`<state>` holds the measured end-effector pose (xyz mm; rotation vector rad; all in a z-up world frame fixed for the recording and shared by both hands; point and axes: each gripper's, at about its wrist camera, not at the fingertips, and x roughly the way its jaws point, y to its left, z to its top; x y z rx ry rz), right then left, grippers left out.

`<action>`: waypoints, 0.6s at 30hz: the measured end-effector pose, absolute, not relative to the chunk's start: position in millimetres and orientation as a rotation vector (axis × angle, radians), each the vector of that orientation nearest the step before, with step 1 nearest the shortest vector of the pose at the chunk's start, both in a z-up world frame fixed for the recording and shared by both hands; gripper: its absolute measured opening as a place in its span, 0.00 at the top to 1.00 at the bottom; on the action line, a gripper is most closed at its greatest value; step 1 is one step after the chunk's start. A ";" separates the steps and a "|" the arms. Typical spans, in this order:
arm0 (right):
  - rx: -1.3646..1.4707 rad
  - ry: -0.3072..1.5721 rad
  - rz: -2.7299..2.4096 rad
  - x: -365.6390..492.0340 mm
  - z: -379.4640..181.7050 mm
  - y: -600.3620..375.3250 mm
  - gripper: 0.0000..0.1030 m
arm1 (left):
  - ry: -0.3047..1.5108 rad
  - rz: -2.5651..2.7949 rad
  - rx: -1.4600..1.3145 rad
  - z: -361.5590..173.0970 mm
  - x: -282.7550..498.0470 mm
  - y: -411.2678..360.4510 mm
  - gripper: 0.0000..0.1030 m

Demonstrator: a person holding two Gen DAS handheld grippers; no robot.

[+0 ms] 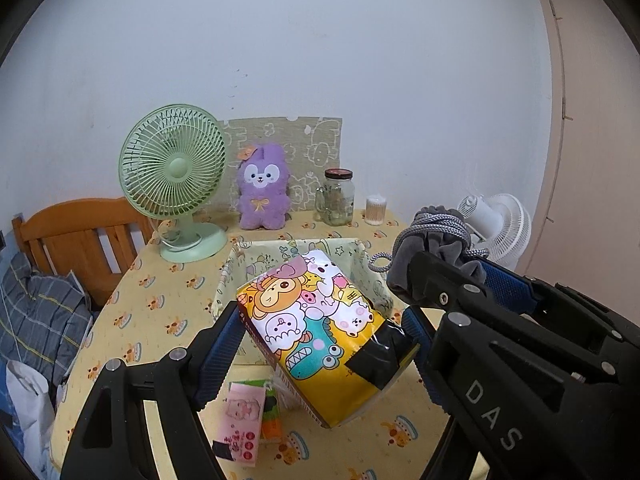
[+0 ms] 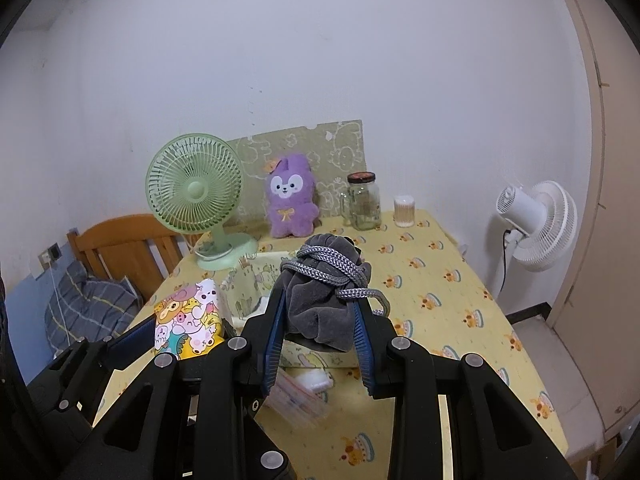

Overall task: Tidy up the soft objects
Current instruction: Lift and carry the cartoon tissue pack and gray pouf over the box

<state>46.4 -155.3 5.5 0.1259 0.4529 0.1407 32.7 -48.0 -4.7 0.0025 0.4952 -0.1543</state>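
Observation:
My left gripper point(image 1: 324, 332) is shut on a yellow cartoon-print tissue pack point(image 1: 320, 328) and holds it above the table, in front of a fabric-lined basket point(image 1: 228, 276). The pack also shows in the right wrist view point(image 2: 188, 316). My right gripper point(image 2: 320, 320) is shut on a grey drawstring pouch point(image 2: 324, 292) wrapped in grey cord, held above the basket point(image 2: 248, 284). The pouch shows at the right of the left wrist view point(image 1: 436, 244). A purple plush bunny point(image 1: 262, 186) stands at the table's back.
A green desk fan point(image 1: 174, 176) stands back left. A glass jar point(image 1: 338, 196) and a cotton-swab tub point(image 1: 376, 210) stand back right. Small tissue packets point(image 1: 244, 416) lie on the yellow tablecloth point(image 1: 160, 312). A white floor fan point(image 2: 536, 224) is right, a wooden bed frame point(image 1: 76, 236) left.

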 end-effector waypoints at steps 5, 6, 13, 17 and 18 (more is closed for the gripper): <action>0.129 0.457 0.145 61.5 6.0 -152.5 0.66 | 0.500 -0.148 0.002 -2.7 45.7 -43.8 0.21; 0.129 0.457 0.146 65.8 6.1 -151.7 0.66 | 0.500 -0.147 0.000 -2.5 48.9 -43.0 0.21; 0.125 0.461 0.151 87.2 5.9 -144.3 0.66 | 0.507 -0.132 -0.010 -3.8 68.5 -37.0 0.21; 0.134 0.464 0.154 99.9 5.0 -143.4 0.66 | 0.509 -0.120 0.003 -4.1 80.9 -37.4 0.21; 0.137 0.464 0.155 103.4 4.8 -143.5 0.66 | 0.509 -0.119 0.005 -4.2 83.6 -37.8 0.21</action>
